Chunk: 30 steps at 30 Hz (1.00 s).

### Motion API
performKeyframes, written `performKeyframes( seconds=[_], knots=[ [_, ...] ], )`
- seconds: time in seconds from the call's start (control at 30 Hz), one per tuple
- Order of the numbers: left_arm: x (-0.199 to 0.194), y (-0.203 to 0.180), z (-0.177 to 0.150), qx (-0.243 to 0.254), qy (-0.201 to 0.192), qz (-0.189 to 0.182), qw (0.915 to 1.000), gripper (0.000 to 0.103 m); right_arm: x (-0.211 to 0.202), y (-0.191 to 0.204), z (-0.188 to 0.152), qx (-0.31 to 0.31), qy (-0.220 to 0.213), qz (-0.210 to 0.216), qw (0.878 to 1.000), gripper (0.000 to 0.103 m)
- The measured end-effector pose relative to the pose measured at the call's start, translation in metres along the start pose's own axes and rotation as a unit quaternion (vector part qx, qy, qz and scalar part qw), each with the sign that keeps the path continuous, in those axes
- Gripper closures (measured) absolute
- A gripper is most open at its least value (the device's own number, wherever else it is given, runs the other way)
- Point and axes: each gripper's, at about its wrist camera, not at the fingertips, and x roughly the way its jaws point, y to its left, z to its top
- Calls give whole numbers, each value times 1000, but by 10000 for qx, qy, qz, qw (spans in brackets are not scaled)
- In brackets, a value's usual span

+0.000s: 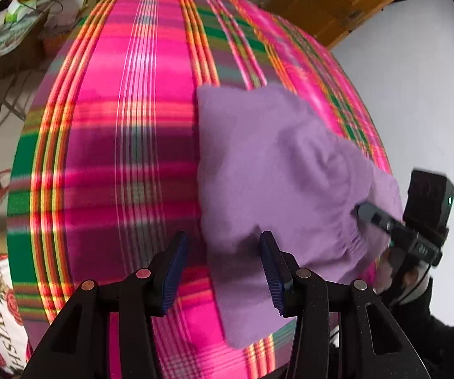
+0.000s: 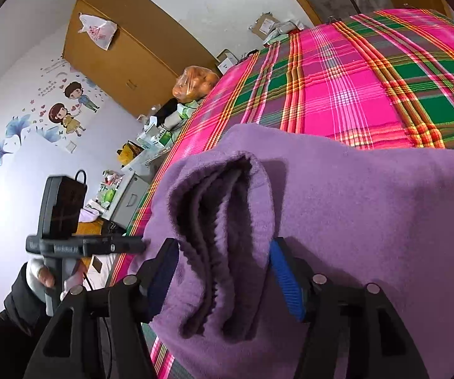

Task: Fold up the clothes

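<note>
1 purple fleece garment [image 1: 274,170] lies folded on the bed, near the bed's near edge and toward its right side in the left wrist view. Its long way runs from the near edge up the bed. The stretchy, gathered band [image 2: 224,252] is the end nearest the person, and it stands up in a soft fold.

That band sits right between the 2 pads of the right gripper [image 2: 224,271]. The jaws are spread wide and the pads do not seem to squeeze the cloth, so the right gripper looks let go. It is the nearer tool and it tips down toward the bed.

The left gripper [image 1: 224,268] hangs over the garment's left edge. Its right pad [image 1: 272,271] is above the purple cloth and its left pad is above the pink plaid bedspread [image 1: 126,126]. Its jaws are about half open and grasp nothing. It points steeply down.

My guess is that the next fold turns on this near end, since both tools are by it.
</note>
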Motion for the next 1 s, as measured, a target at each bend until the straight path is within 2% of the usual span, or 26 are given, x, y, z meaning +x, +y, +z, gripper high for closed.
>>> performKeyframes(
  seconds=[0.13,0.27,0.37,0.43,0.6,0.63,0.7,0.77,0.93,1.0],
  knots=[
    [2,-5,-9,200,100,-120,9997,54,2,5,1,-54,105,-5,9999,35],
    [5,-12,-16,397,206,-250,9987,54,1,7,11,-319,42,-344,9989,34],
    [3,-12,-23,488,192,-236,9983,54,6,1,16,-211,126,-205,9995,33],
    [3,-11,-26,470,186,-248,9984,54,11,6,15,-397,212,-188,9988,30],
    [3,-13,-32,511,164,-173,9984,54,17,19,12,-516,471,28,9976,30],
    [3,-14,-33,527,159,-147,9984,54,18,20,10,-546,538,6,9971,32],
    [3,-15,-34,526,152,-130,9984,54,19,23,6,-606,672,-36,9959,46],
    [3,-17,-35,522,144,-113,9985,54,20,21,6,-509,742,-179,9958,80],
    [4,-16,-35,503,190,-89,9985,54,1,25,5,-156,592,328,9976,85],
    [3,-15,-36,484,193,-106,9986,54,-7,18,0,73,505,357,9981,85]
  ],
)
